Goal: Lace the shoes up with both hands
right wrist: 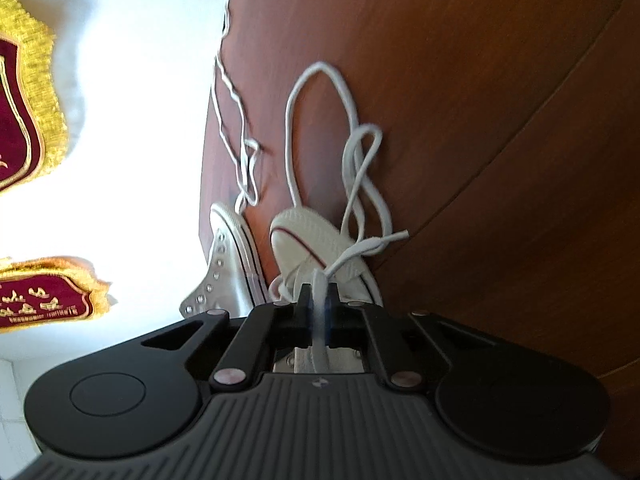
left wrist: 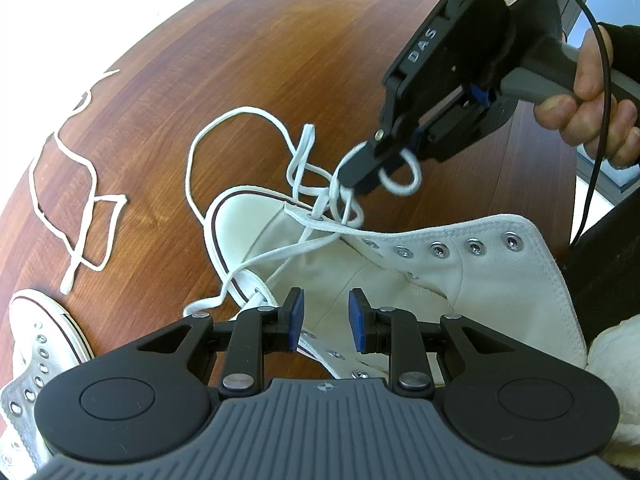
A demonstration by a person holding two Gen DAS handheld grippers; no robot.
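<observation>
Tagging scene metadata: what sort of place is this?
Probably an office or meeting room, not a home: a large reddish-brown wooden table, red pennant banners with gold fringe on a white wall, and white high-top canvas sneakers as props.

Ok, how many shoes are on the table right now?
2. One white high-top lies in the middle, partly laced, directly beyond the left tongs. The second shoe sits at the lower-left edge of the left wrist view, unlaced and partly cut off. None other shows.

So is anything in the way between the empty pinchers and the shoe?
Nothing visible is. The left gripper hangs open just above the white shoe with only air between. The right gripper is off by the toe, shut on the lace.
</observation>
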